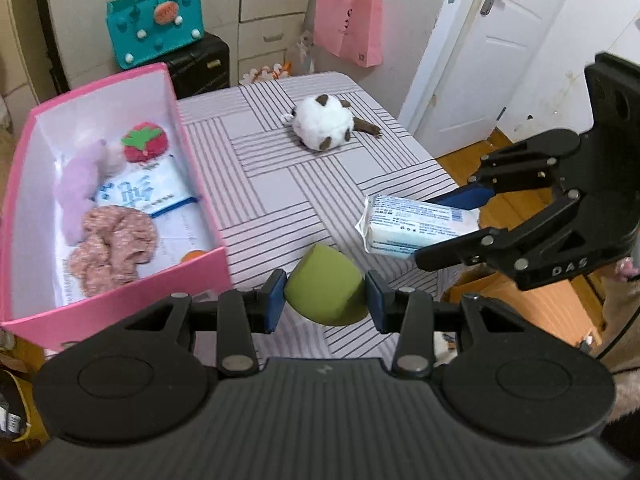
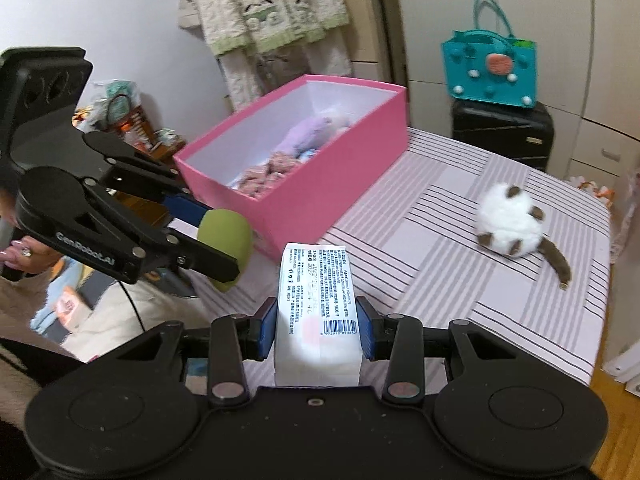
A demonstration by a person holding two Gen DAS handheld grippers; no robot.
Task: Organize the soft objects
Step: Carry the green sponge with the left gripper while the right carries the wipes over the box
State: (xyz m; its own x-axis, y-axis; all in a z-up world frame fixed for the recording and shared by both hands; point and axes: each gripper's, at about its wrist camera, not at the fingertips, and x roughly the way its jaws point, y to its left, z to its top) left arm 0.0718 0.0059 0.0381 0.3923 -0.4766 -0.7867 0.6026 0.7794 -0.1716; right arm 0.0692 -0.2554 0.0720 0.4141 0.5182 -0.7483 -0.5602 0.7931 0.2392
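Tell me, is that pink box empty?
No. The pink box already holds a purple plush, a strawberry toy, a tissue pack and pink knitted fabric.

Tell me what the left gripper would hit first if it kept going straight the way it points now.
Probably the striped tablecloth just beyond the green sponge that the left gripper holds. The pink box lies left of that line and the plush toy farther on. Depth is uncertain.
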